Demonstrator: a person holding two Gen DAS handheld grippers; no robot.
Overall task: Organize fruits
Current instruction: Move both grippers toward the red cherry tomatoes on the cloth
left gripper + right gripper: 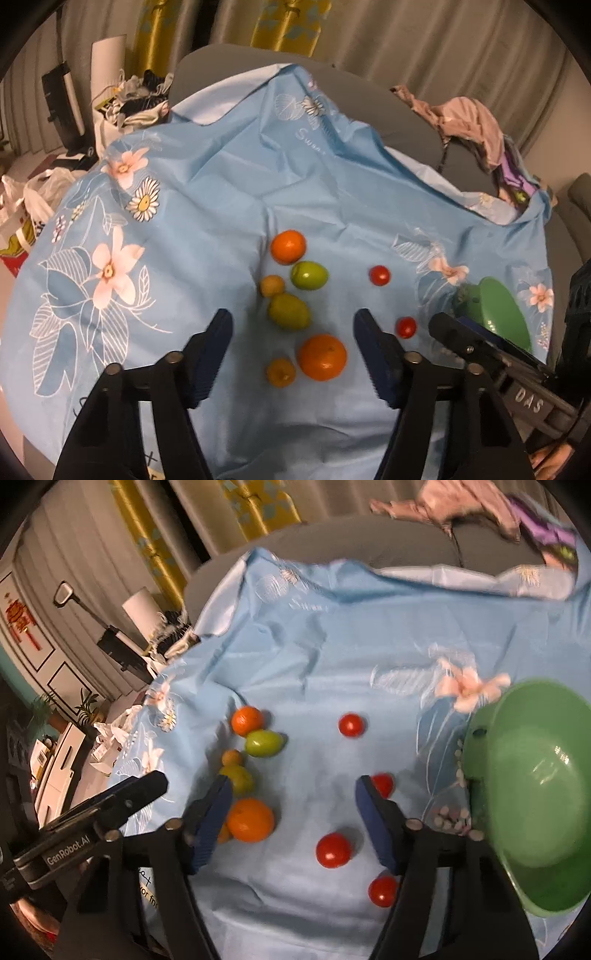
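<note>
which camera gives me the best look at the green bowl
The right wrist view. There the green bowl fills the right side, tilted, showing its empty inside and rim. The left wrist view shows only part of it, edge-on, behind the right gripper.

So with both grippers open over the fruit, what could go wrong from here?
1. The fruit cluster is tight: the green fruit touches the orange, so a grab may knock neighbours rolling.
2. The wrinkled cloth could let the round tomatoes roll.
3. The green bowl looks tilted and may spill.
</note>
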